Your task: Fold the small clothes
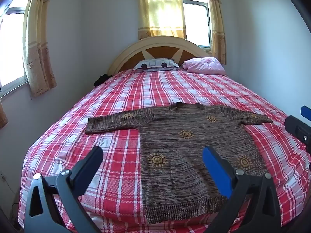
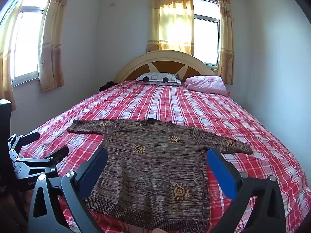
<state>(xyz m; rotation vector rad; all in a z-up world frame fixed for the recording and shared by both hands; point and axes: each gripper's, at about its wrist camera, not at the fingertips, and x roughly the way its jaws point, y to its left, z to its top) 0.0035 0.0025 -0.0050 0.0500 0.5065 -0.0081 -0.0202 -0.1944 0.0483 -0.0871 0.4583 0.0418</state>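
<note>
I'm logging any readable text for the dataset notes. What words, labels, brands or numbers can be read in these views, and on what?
"Gen": only these light letters show on the black body of the left gripper, low at the left edge of the right wrist view; the rest is cut off behind the right gripper.
No text on the brown sweater: its yellow sun motifs are pictures.
No text on the plaid bedspread or pillows.

Bare bedspread (image 1: 120, 97) around sweater (image 1: 186, 147) (pillows (image 1: 157, 64) far)

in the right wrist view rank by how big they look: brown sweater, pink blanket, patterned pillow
1. brown sweater, by far the largest, though also the nearest
2. pink blanket and patterned pillow: look alike in size, too close to rank
</note>
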